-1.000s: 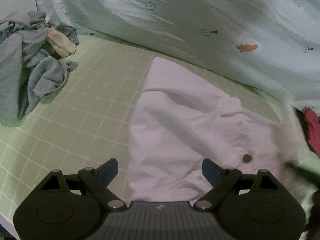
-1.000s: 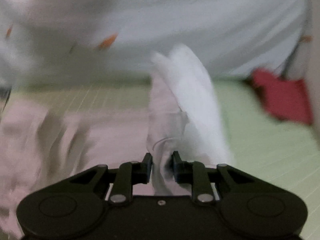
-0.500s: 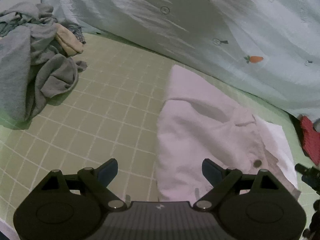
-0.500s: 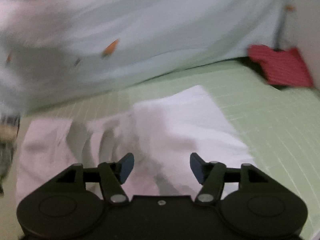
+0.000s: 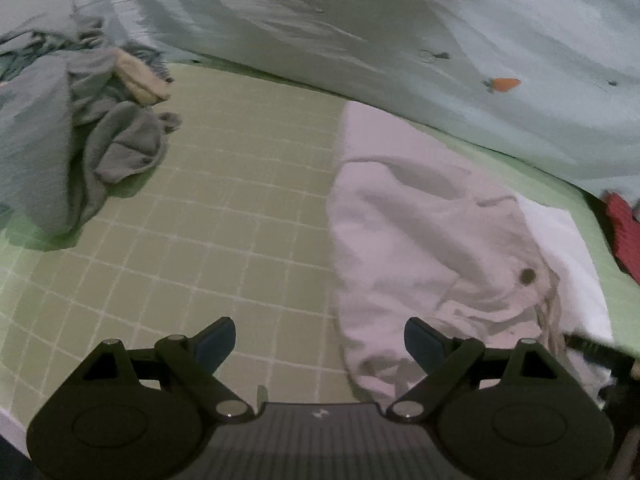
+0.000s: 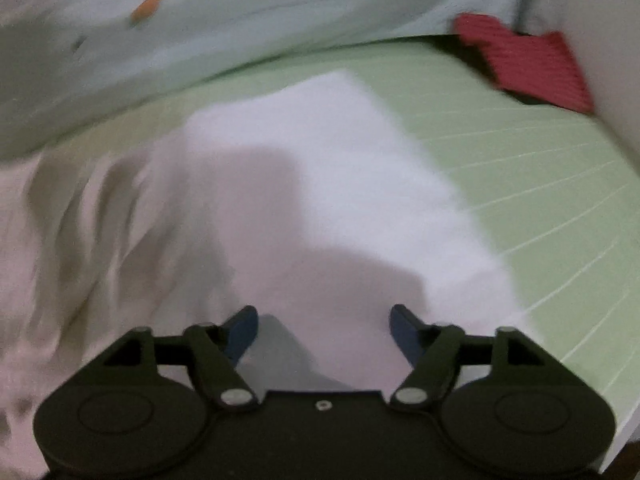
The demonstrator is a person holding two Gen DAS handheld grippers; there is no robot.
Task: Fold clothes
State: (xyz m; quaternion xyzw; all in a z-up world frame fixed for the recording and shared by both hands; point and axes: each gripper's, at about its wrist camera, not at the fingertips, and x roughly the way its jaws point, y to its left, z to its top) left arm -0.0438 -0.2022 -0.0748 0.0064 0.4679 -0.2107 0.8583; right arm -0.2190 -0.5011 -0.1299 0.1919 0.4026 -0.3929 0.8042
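Note:
A pale pink-white garment with a dark button lies folded on the green checked sheet, right of centre in the left wrist view. My left gripper is open and empty, low over the sheet at the garment's near left edge. In the right wrist view the same garment fills the middle and left. My right gripper is open and empty just above it. The view is blurred.
A heap of grey clothes lies at the left. A pale blue carrot-print duvet runs along the back, also in the right wrist view. A red cloth lies at the back right, also visible in the left wrist view.
My right gripper let go of the white garment and opened; the fold it held up now lies flat. My left gripper stayed open and drew back to the left.

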